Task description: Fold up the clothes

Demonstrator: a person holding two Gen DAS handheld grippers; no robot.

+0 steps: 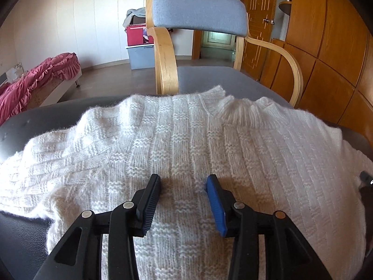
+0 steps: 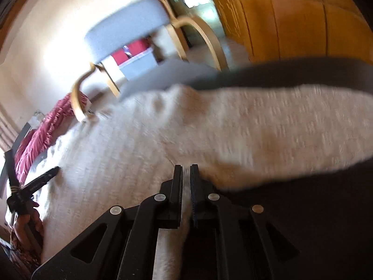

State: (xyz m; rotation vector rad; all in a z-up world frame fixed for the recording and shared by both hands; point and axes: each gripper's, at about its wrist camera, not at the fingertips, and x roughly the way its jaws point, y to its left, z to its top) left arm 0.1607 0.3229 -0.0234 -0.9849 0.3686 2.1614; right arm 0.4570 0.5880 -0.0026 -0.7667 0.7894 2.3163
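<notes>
A white knitted sweater point(image 1: 186, 140) lies spread on a dark table point(image 1: 21, 121), its neck toward the far edge. My left gripper point(image 1: 184, 182) is open, its fingers resting over the sweater's lower middle with nothing between them. In the blurred, tilted right wrist view, my right gripper point(image 2: 186, 170) is shut on an edge of the sweater point(image 2: 209, 130), with white fabric pinched between the pads. The left gripper also shows in the right wrist view point(image 2: 35, 184), at the left over the sweater.
A grey-cushioned wooden armchair point(image 1: 198, 11) stands right behind the table's far edge. A bed with a red cover point(image 1: 39, 77) is at the left, a wooden wardrobe point(image 1: 338, 35) at the right, and storage boxes point(image 1: 139, 49) stand by the far wall.
</notes>
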